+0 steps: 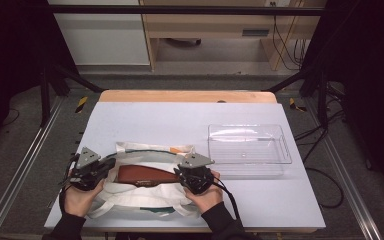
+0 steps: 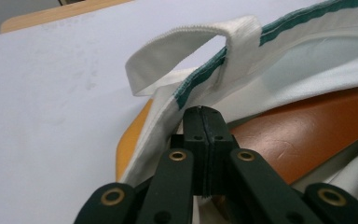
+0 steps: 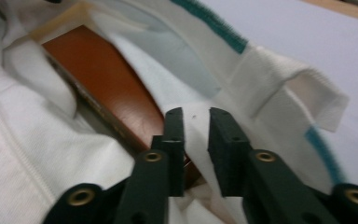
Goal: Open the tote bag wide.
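brown case point(image 1: 145, 175): ends hidden inside white tote bag point(image 1: 145, 200) | bag's near edge: blurred in right gripper view

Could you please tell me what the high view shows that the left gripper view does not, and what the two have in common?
The high view alone takes in the clear plastic tray standing empty on the white table, the right gripper at the bag's right end, and both of the person's hands.

The left gripper view alone gives a close look at the left gripper, its jaws pressed together on the bag's rim below the green trim, and the looped white strap.

Both show the white tote bag and the brown case inside it.
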Action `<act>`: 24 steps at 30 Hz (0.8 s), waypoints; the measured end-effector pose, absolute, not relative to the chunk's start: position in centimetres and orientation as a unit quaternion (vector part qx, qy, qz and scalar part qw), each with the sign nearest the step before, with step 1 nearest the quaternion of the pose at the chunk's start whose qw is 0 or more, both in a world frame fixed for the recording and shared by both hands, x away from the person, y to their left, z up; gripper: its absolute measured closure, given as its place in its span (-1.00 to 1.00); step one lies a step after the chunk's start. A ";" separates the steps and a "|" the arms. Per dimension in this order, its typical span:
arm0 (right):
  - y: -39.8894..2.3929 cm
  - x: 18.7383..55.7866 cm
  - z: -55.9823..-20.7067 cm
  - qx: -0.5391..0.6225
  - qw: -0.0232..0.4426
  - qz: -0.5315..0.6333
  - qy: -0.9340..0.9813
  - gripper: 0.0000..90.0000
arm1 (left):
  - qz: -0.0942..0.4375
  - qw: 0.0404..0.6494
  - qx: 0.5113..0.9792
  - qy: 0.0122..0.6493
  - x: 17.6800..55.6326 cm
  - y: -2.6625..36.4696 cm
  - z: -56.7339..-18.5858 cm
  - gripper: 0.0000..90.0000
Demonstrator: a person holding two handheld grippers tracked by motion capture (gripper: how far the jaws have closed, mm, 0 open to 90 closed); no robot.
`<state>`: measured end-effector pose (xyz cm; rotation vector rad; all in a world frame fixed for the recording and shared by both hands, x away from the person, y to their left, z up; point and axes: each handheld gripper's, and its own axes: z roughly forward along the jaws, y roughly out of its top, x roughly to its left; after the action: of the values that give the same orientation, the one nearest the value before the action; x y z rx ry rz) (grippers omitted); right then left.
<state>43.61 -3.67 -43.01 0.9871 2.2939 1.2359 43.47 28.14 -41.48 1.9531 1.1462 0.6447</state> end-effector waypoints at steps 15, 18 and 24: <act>-3.7 44.1 -43.7 0.345 0.171 0.423 0.820 1.00 | 0.257 0.401 0.754 0.452 42.6 28.7 -41.7 1.00; -3.8 44.4 -43.4 0.348 0.167 0.422 0.820 1.00 | 0.256 0.410 0.750 0.452 42.3 28.9 -41.2 1.00; -3.7 44.5 -42.2 0.360 0.197 0.428 0.805 1.00 | 0.273 0.427 0.739 0.443 41.3 29.2 -39.8 0.99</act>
<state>44.48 -3.68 -42.16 1.0078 2.2542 1.1970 41.34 29.21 -39.77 1.8467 1.1062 0.6829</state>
